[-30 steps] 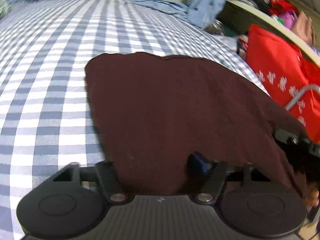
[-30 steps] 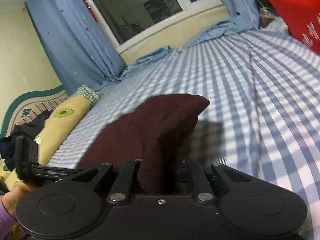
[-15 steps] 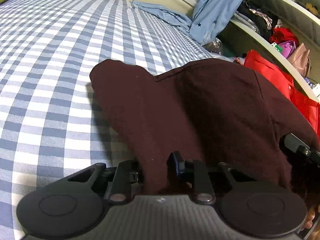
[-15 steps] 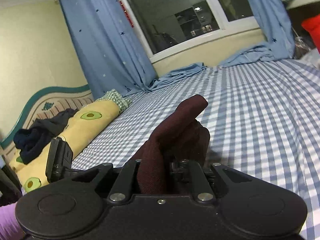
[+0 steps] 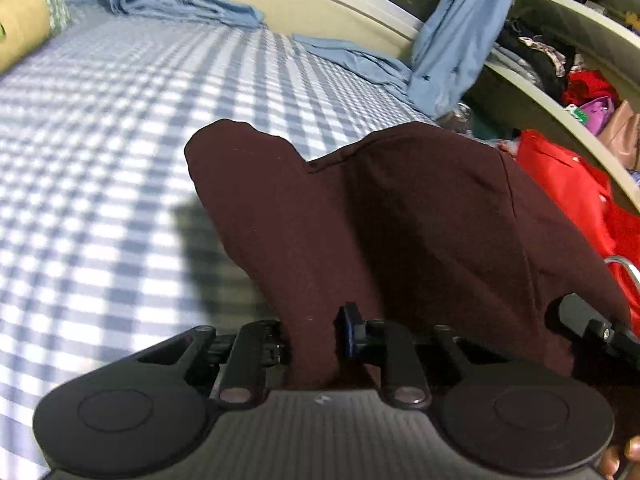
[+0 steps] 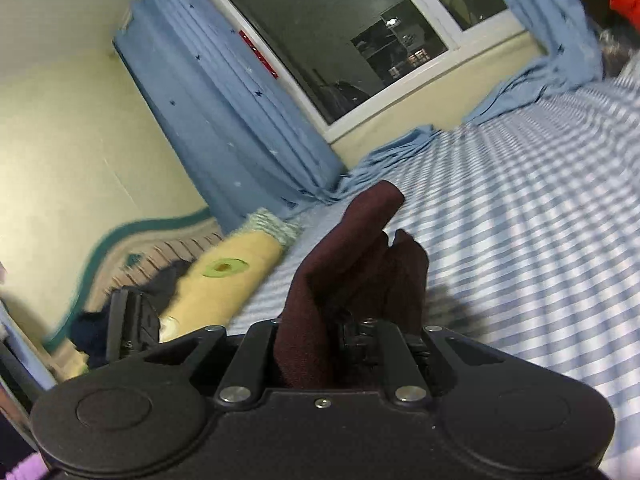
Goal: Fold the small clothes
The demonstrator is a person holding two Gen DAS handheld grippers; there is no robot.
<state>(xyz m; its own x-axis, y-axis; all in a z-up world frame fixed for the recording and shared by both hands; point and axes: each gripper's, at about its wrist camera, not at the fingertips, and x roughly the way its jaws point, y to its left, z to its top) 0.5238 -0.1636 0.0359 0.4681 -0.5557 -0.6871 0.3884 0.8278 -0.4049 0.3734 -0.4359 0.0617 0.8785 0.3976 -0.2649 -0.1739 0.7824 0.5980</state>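
Maroon garment (image 5: 400, 220): small, dark, held raised above the blue-checked bedsheet (image 5: 100, 160). Left gripper (image 5: 316, 336) fingers clamped on one edge; right gripper (image 6: 336, 336) fingers clamped on another bunched edge. Blue curtain (image 6: 224, 120) behind.

1. The garment (image 5: 384, 216) in my tongs is dark maroon.
2. Beneath it, the bedsheet (image 5: 100, 140) is blue-and-white checked.
3. Beyond the bedsheet, curtains (image 6: 224, 120) are blue; the pillow (image 6: 228, 280) yellow.

Left tongs (image 5: 312, 340) pinch maroon garment (image 5: 384, 216) above checked bedsheet (image 5: 100, 140).
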